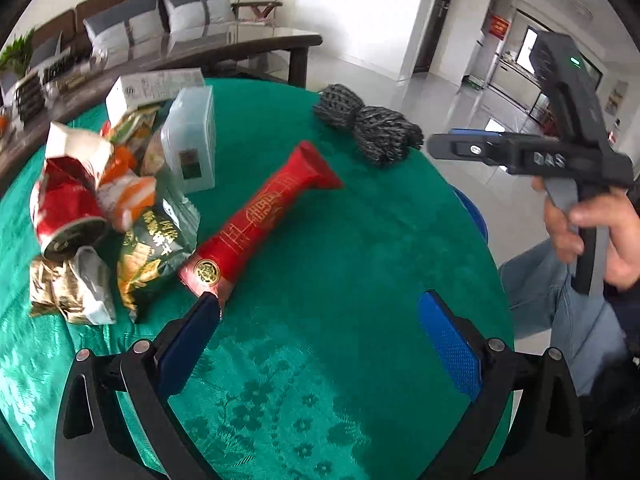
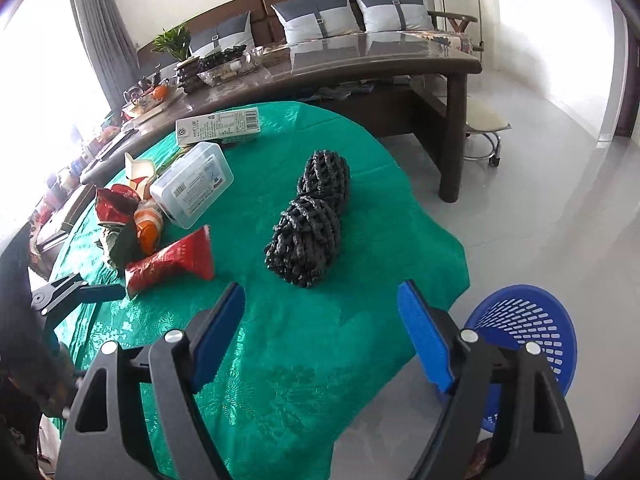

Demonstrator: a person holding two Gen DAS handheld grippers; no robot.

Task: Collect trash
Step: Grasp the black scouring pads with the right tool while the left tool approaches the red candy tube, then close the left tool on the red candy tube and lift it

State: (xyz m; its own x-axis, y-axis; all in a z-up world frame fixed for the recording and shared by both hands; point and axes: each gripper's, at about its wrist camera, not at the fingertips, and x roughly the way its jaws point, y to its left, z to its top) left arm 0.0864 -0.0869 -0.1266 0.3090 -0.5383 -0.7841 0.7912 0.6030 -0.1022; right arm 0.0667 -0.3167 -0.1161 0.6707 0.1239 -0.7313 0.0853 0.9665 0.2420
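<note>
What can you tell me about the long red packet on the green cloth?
The red packet is a long, narrow, glossy wrapper with gold print and a round gold emblem near one end. Both ends are flattened seals, and the far one flares out. It lies flat on the green cloth, slanted, beside the pile of wrappers. Its near end lies at the tip of one finger of the left hand-held gripper, whose jaws stand open; real contact cannot be told. Nothing grips it.
</note>
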